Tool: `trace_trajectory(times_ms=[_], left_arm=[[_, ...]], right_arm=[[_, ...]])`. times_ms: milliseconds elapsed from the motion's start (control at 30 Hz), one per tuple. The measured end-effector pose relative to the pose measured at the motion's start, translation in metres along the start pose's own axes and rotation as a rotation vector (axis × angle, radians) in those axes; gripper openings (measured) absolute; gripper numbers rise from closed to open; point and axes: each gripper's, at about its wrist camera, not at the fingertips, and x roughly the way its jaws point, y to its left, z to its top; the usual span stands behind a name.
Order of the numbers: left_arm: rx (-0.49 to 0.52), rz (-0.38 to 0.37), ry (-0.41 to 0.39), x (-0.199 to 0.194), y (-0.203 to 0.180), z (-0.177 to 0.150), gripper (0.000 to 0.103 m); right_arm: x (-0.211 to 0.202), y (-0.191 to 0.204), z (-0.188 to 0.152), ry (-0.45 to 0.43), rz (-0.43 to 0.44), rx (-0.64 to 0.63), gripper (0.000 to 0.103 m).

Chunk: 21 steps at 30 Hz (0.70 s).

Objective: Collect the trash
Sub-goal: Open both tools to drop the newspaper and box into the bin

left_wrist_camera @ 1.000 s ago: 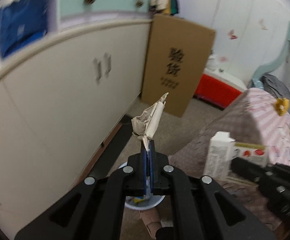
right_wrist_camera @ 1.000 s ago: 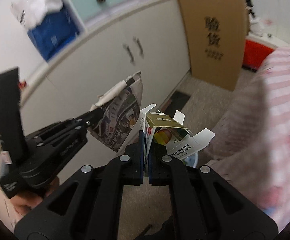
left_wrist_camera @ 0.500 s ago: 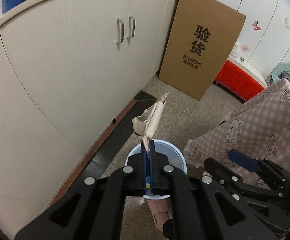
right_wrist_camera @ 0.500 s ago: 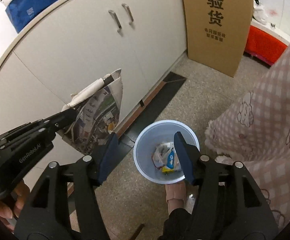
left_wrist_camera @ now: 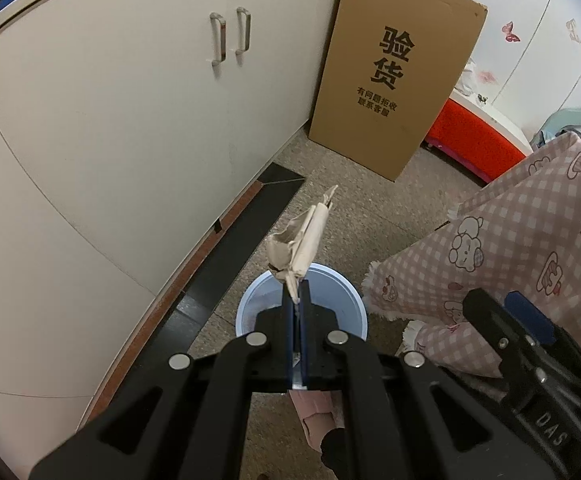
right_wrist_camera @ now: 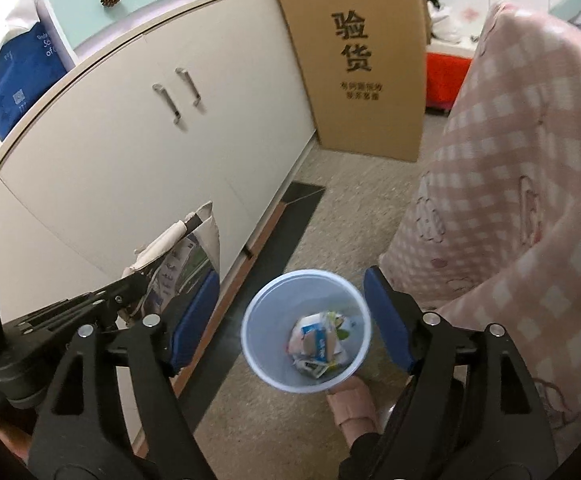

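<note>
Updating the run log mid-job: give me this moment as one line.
left gripper: shut on folded newspaper, above bin | right gripper: open, empty, over bin | trash bin: holds cartons and wrappers

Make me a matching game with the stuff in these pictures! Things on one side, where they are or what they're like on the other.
Things:
1. newspaper
2. trash bin
3. cardboard box
4. right gripper

Descriptions:
A. leaning against the cabinet
B. open, above the bin
C. pinched in the left gripper
D. on the floor, trash inside

Pairs: 1-C, 2-D, 3-A, 4-B
</note>
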Motion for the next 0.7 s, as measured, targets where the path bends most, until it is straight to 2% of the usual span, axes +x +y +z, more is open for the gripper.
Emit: trace_trajectory(times_ms=[167, 500, 600, 667, 700], left_arm=[[0.018, -0.011, 0.001, 0.0, -0.013, 0.002, 0.003], [0.046, -0.022, -0.027, 0.002, -0.029, 0.009, 0.003], [0.036, -0.01, -0.036, 0.002, -0.028, 0.01, 0.007], [0.036, 0.009, -0.035, 0.005, -0.028, 0.01, 0.017], [0.04, 0.015, -0.035, 0.006, -0.029, 0.01, 0.032]], right_arm=[[-0.013, -0.003, -0.001, -0.072, -0.027, 0.019, 0.083], [-0.028, -0.015, -0.003, -0.141, -0.005, 0.07, 0.083], [-0.029, -0.016, -0.002, -0.146, 0.0, 0.074, 0.083], [-0.029, -0.014, -0.001, -0.145, 0.002, 0.072, 0.083], [-0.028, -0.013, -0.001, -0.144, 0.003, 0.071, 0.084]])
